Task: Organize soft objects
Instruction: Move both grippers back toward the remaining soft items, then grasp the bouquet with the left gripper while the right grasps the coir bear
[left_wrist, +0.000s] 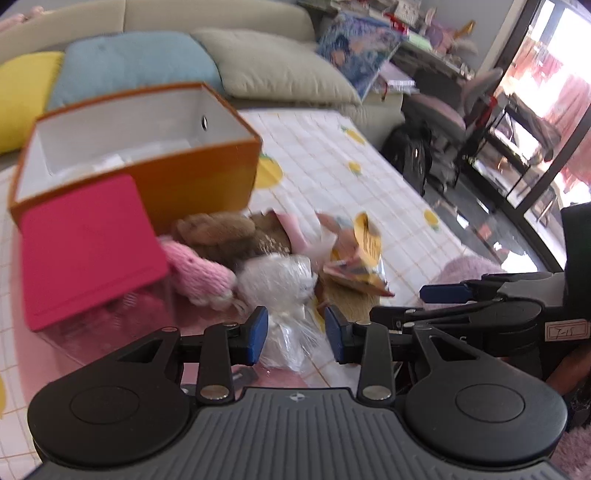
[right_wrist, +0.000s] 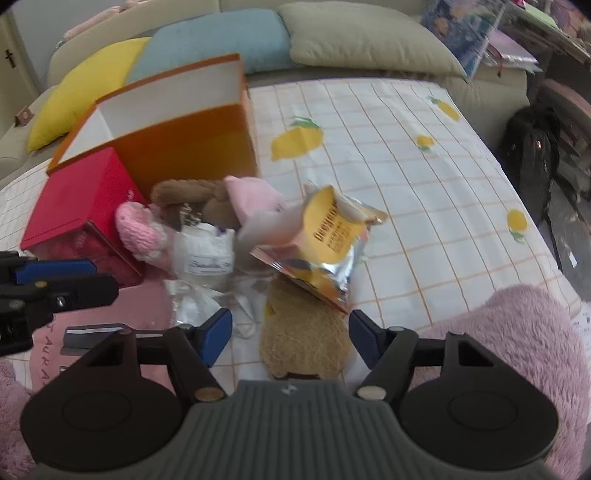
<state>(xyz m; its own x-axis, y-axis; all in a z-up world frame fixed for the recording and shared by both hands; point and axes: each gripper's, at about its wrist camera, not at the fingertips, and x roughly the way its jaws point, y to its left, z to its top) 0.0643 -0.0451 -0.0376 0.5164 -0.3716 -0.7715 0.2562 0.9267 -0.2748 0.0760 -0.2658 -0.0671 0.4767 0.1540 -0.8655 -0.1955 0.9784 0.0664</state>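
I was at the reach-in step: my left claw (left_wrist: 296, 334) hung with jaws apart over the clear-wrapped white bundle (left_wrist: 280, 280), my right claw (right_wrist: 290, 334) likewise apart and empty above the tan woven pad (right_wrist: 306, 339), both at the near edge of the heap of soft things on the desk beside the open orange box (left_wrist: 207, 177). Next, I judged, each claw needed lowering to pinch squarely. The yellow snack bag (right_wrist: 332, 236) carried print too blurred to read.

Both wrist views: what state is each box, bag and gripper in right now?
Orange box: open, no lid on.
Red box: shut, beside the orange box.
Snack bag: torn open, lying on the pile.
Left gripper: open, clear wrapper between the jaws.
Right gripper: open over the tan toy.
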